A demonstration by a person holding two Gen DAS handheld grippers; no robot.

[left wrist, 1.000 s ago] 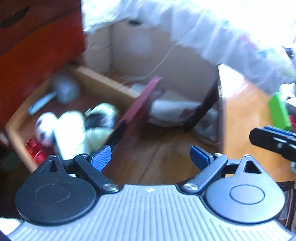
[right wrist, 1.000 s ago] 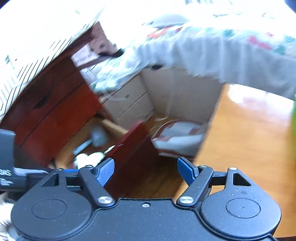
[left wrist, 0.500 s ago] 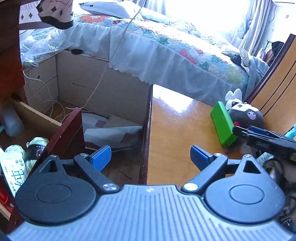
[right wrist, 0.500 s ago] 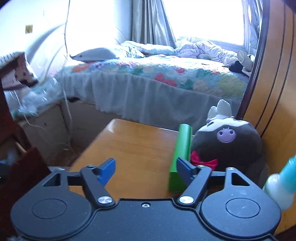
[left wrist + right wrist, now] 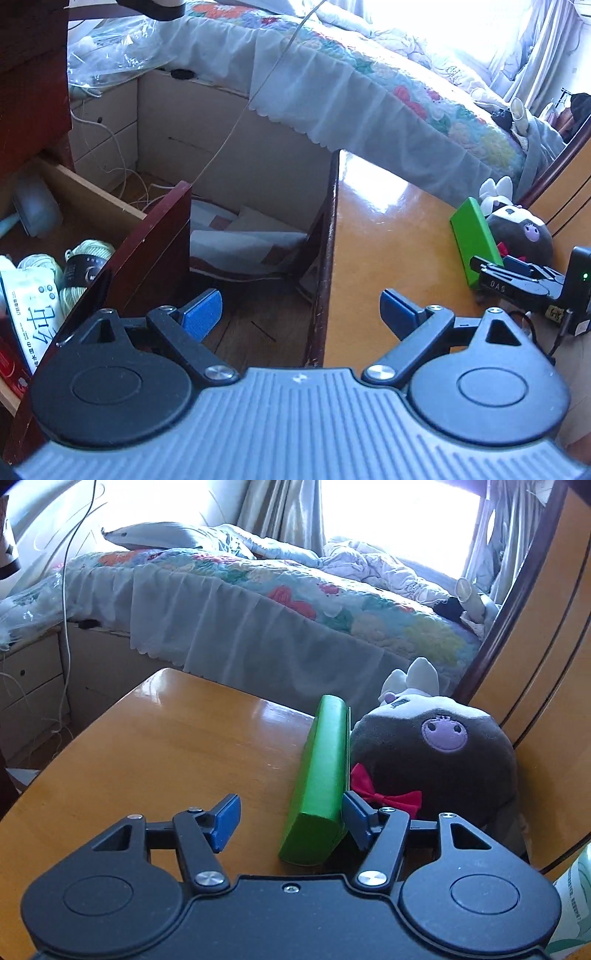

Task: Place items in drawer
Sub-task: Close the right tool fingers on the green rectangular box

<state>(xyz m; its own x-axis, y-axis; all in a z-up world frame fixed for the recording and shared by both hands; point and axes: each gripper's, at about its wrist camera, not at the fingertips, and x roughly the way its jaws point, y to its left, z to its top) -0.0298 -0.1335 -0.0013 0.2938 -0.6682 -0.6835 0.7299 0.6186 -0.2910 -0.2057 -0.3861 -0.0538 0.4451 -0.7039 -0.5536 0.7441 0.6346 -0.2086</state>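
Here we see our right gripper [image 5: 290,825] low over the wooden tabletop [image 5: 177,753], its blue-padded jaws spread wide around the near end of the green box [image 5: 321,775]. The right pad looks to be against the box's side, though we cannot tell whether it truly touches; the left pad stands well clear of it. The green box lies on the tabletop, just beside the dark plush toy [image 5: 436,753] with its red bow, which sits to the right of the box against the wooden panel.

Our left gripper [image 5: 301,314] hangs over the left edge of the tabletop [image 5: 388,240], jaws wide and holding nothing. To the left of the tabletop, lower down, the drawer [image 5: 155,240] stands pulled out, and inside it we make out balls of pale yarn [image 5: 88,254] and a white packet [image 5: 35,314] with printed characters. Beyond the tabletop lies the bed [image 5: 369,74] with its floral quilt.
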